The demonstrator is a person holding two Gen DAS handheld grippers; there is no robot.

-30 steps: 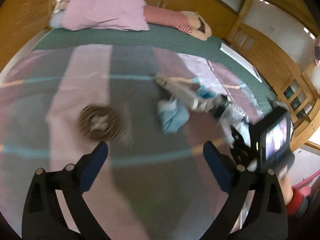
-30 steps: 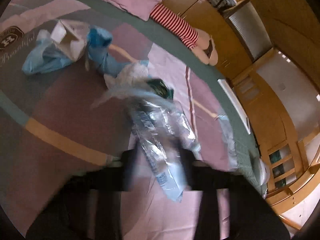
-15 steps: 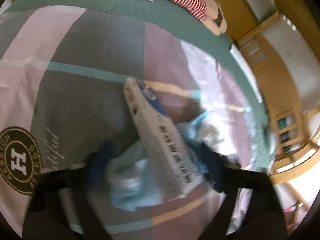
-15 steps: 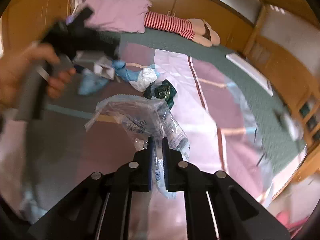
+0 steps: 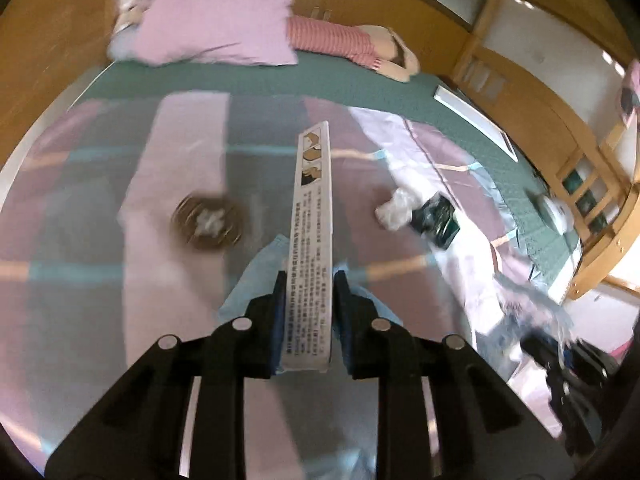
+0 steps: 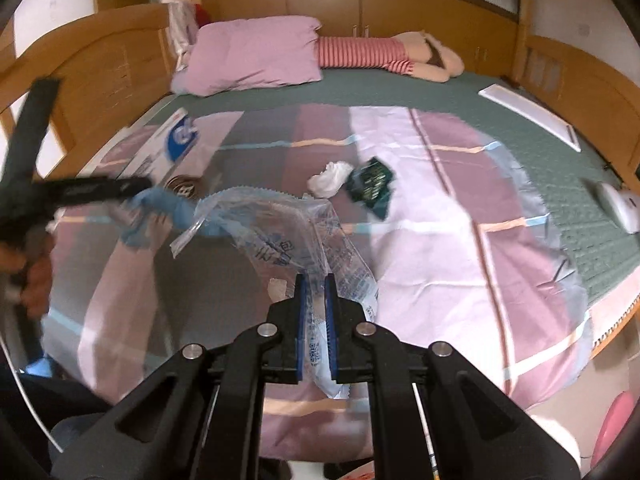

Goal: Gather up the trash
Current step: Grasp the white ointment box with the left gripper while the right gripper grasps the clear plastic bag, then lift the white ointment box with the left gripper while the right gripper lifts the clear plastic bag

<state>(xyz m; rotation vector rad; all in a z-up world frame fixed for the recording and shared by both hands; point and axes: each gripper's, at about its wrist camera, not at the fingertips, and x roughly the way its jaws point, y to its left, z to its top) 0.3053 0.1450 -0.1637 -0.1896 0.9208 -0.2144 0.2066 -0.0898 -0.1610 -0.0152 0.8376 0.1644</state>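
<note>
Left gripper (image 5: 308, 292) closing on a long white box (image 5: 312, 240), blue bag (image 5: 256, 280) dangling beneath. Right gripper (image 6: 314, 296) pinching a clear plastic bag (image 6: 288, 248) above the bed (image 6: 440, 208). Likely to drop the box if gripped off-centre.

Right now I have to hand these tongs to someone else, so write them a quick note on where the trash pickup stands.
Left tongs: jaws closing on the long white box, lifted off the bed; a blue wrapper hangs with it.
Right tongs: shut on a clear plastic bag, held up.
Done: box and bag are picked up.
Left: the white tissue wad and the dark green packet lie side by side on the quilt. No bin is in view, so where to drop things is unclear.
</note>
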